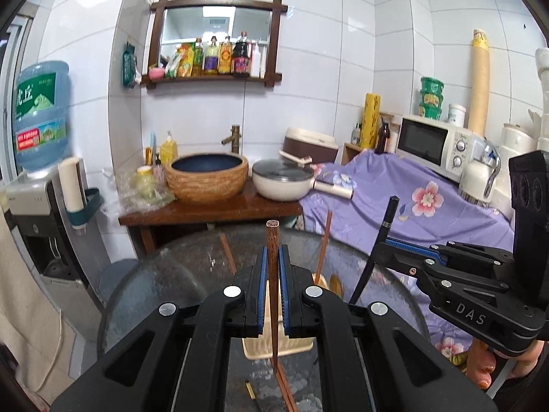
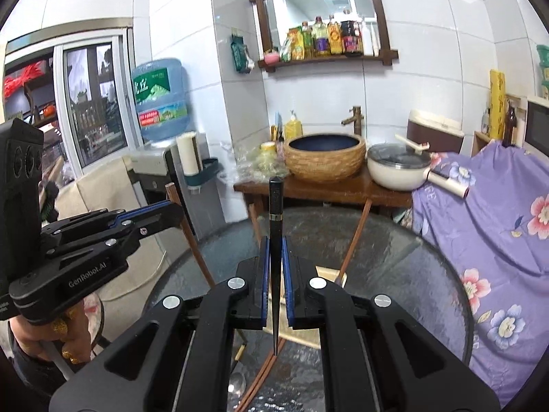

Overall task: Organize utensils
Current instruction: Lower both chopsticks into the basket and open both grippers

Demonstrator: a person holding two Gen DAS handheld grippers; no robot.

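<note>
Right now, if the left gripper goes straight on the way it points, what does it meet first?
Probably the cream slatted utensil basket on the round glass table, just past the left gripper, which is shut on a brown wooden chopstick. Depth is unclear.

Brown chopstick [image 1: 272,267], black chopstick [image 2: 275,240], cream holder [image 1: 278,346], purple floral cloth [image 1: 394,185]

brown chopstick [image 1: 272,274] and black chopstick [image 2: 275,274] upright above cream holder [image 1: 295,346].
</note>
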